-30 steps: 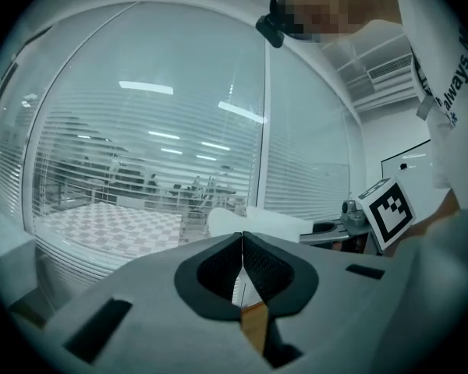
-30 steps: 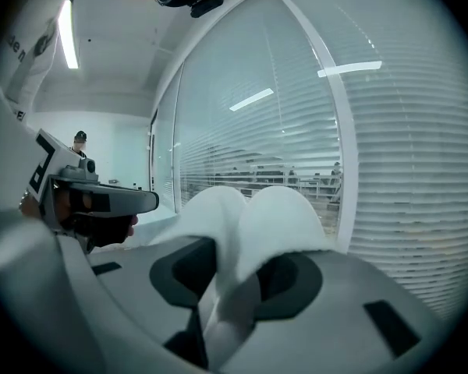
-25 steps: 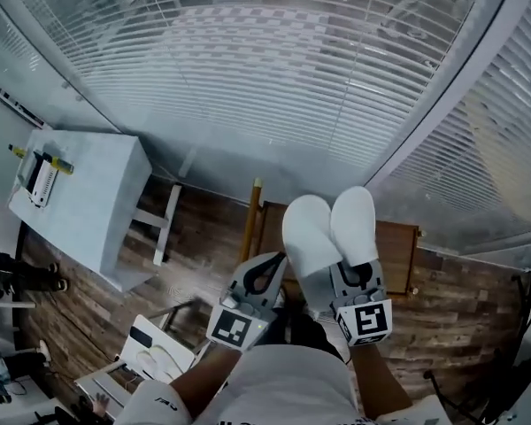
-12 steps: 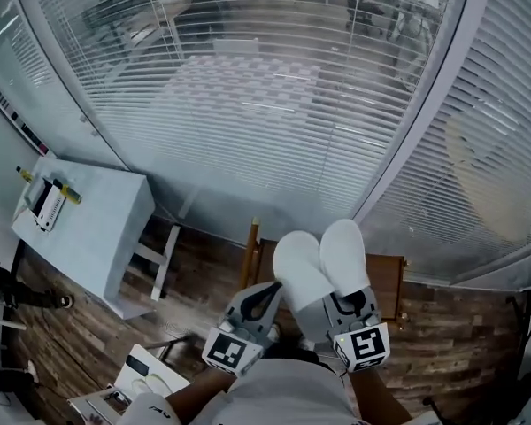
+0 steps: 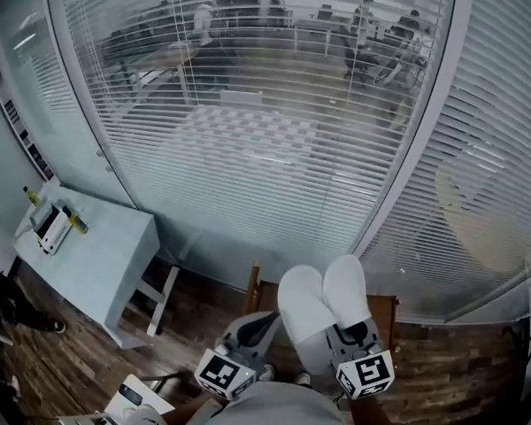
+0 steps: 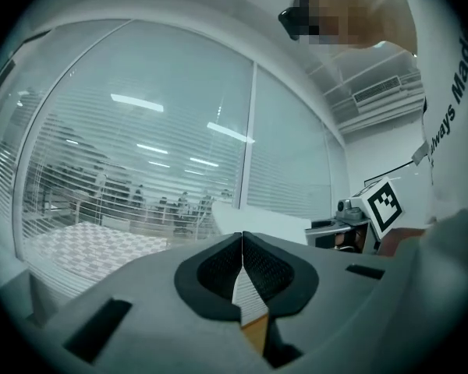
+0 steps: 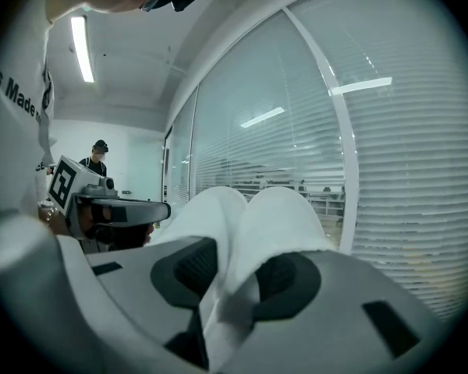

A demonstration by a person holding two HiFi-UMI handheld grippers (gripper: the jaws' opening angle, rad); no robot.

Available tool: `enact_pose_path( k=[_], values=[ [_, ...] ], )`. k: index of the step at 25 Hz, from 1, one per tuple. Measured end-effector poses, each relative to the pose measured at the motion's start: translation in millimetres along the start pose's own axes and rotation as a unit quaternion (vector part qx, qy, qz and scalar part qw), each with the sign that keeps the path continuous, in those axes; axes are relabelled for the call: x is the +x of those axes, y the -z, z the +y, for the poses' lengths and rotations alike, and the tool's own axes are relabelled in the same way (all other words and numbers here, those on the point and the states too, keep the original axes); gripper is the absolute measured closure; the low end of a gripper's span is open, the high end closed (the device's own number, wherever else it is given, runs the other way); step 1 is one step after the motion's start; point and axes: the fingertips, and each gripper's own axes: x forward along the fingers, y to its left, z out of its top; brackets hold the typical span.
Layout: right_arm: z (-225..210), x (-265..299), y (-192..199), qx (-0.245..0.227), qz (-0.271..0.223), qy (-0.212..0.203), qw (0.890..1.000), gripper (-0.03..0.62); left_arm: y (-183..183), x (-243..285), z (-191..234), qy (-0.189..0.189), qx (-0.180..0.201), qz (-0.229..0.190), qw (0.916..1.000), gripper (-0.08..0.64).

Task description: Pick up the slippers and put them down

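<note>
A pair of white slippers is held side by side, toes pointing away from me, toward the glass wall. My right gripper is shut on their heel ends. In the right gripper view the slippers fill the gap between the dark pads and stick out forward. My left gripper hovers just left of the slippers, apart from them. Its pads are pressed together with nothing between them. The left gripper view shows a white slipper beyond its jaws, on the right.
A glass wall with white blinds stands close ahead. A pale table with small items is at lower left. A brown wooden piece of furniture sits on the wood floor under the slippers. A person stands far off.
Both grippers have risen together, the right one carrying the slippers. The head view has tilted upward, showing more of the glass wall and less floor.
</note>
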Motion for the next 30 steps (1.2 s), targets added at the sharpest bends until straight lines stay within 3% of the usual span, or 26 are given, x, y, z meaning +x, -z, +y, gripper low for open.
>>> enact_pose_path(
  k=[5, 12, 20, 23, 30],
  values=[
    [9, -5, -15, -0.020, -0.011, 0.005, 1.000, 0.471, -9, -6, -2, 0.018, 0.002, -0.009, 0.9998, 0.548],
    [13, -10, -36, -0.007, -0.016, 0.032, 0.999, 0.471, -35, -5, -8, 0.064, 0.001, -0.008, 0.9979, 0.547],
    [-15, -47, -37, 0.012, -0.023, 0.106, 0.994, 0.471, -42, 21, -38, 0.139, 0.003, -0.020, 0.9901, 0.548],
    [-28, -75, -31, 0.015, -0.019, 0.150, 0.988, 0.471, -35, 36, -63, 0.184, 0.003, -0.009, 0.9829, 0.547],
    [-49, -167, -6, 0.012, -0.018, 0.254, 0.967, 0.471, -19, 57, -147, 0.288, 0.008, -0.004, 0.9576, 0.546]
  ],
)
